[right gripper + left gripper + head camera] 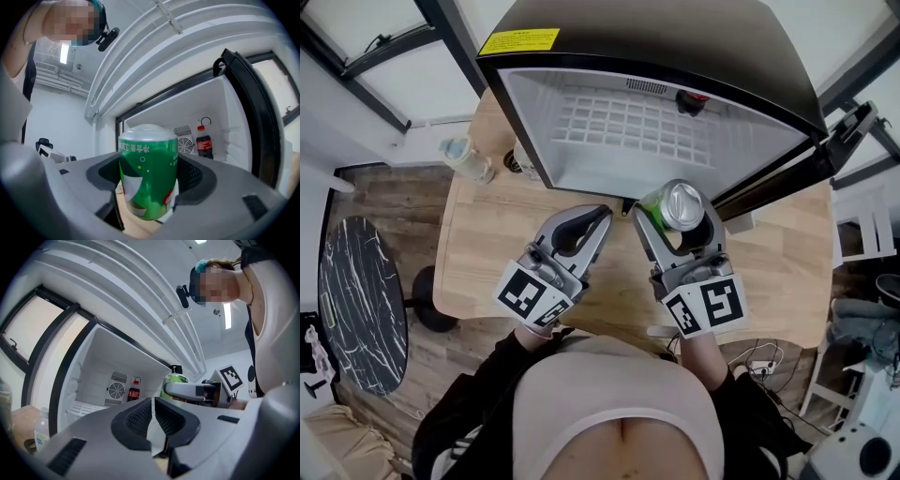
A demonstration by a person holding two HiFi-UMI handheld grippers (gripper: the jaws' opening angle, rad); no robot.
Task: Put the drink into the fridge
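The drink is a green can (682,203) with a silver top, upright between the jaws of my right gripper (673,219), which is shut on it just in front of the open fridge (628,131). In the right gripper view the can (149,171) fills the gap between the pads, with the fridge's white inside behind it. My left gripper (584,225) hangs beside it to the left, shut with nothing held; its pads (140,417) meet. The left gripper view also catches the can (175,379) off to the right.
The small black fridge stands on a wooden table (487,244), its door (825,150) swung open to the right. A cola bottle (203,140) stands at the back inside. A clear bottle (467,159) stands left of the fridge. A round dark table (356,300) is at far left.
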